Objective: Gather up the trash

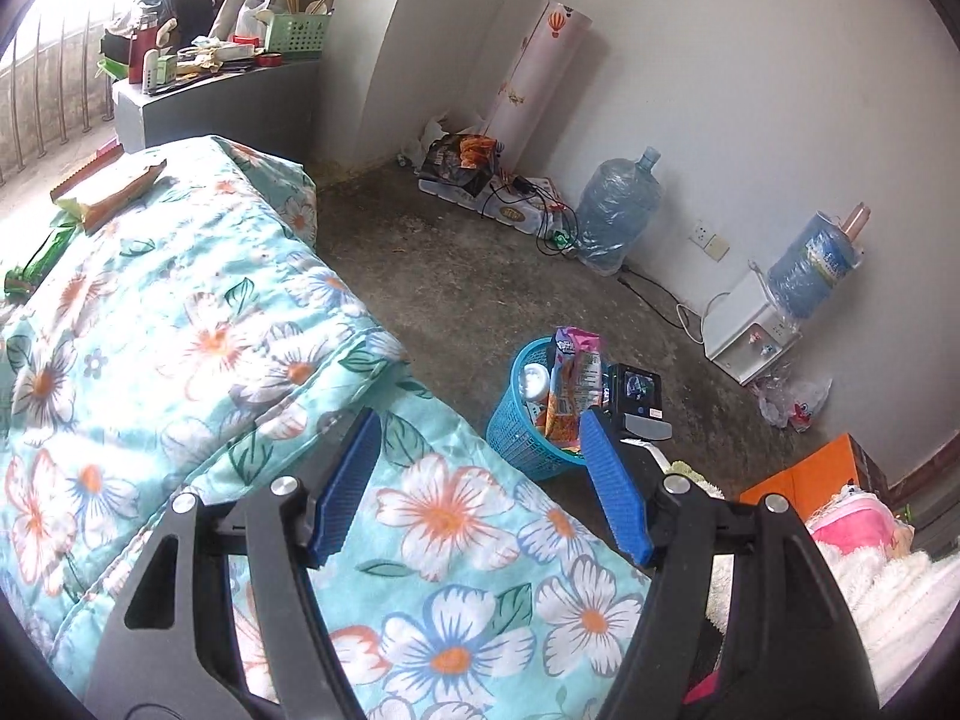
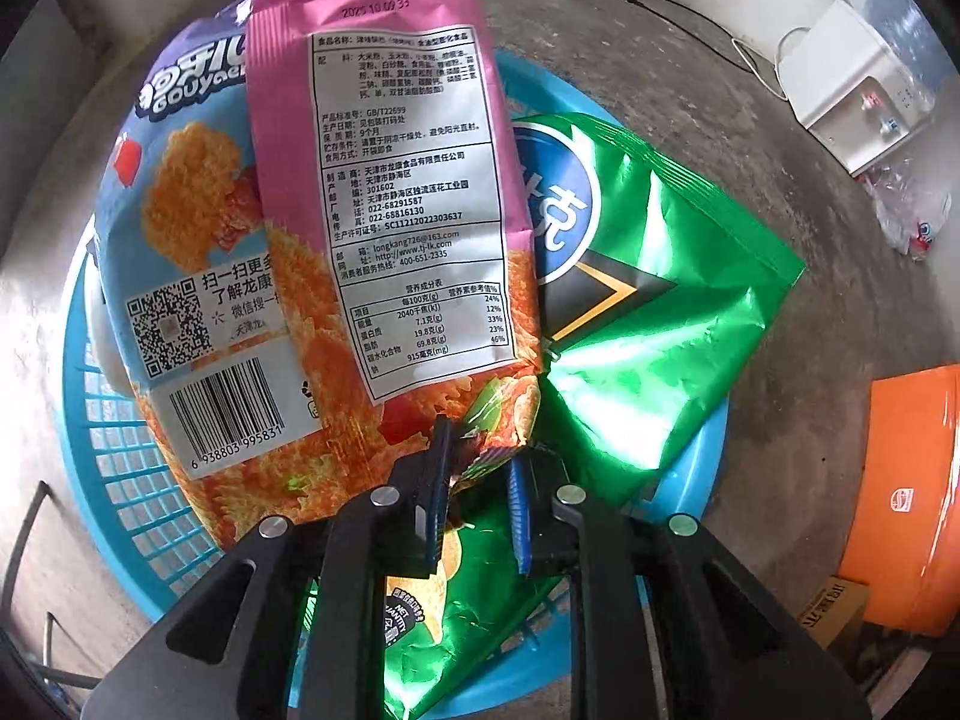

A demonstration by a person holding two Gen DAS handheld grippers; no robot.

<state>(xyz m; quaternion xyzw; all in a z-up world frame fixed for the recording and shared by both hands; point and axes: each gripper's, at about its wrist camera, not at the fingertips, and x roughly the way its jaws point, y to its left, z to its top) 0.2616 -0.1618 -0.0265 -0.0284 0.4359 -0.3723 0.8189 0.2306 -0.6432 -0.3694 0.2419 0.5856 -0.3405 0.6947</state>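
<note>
- Right gripper (image 2: 480,483) is clamping the pink snack bag (image 2: 384,180) over the blue basket (image 2: 102,420); it is risking tipping out.
- Left gripper (image 1: 480,480) is hanging apart, empty, above the bed.

Left wrist view looks obliquely across the bed (image 1: 180,330) toward the distant basket (image 1: 522,438); right wrist view looks steeply down, close over that basket (image 2: 120,480).

Home bedroom, lived-in. Bed with floral quilt (image 1: 252,324) fills 9 o'clock. Bare concrete floor (image 1: 456,276), white plaster walls. Window ledge (image 1: 210,96) at 11 o'clock cluttered with bottles and a green basket (image 1: 297,33). Water jug (image 1: 618,210) and tabletop water dispenser (image 1: 756,336) along the wall at 2 o'clock. Blue trash basket (image 1: 516,426) on the floor by the bed.
</note>
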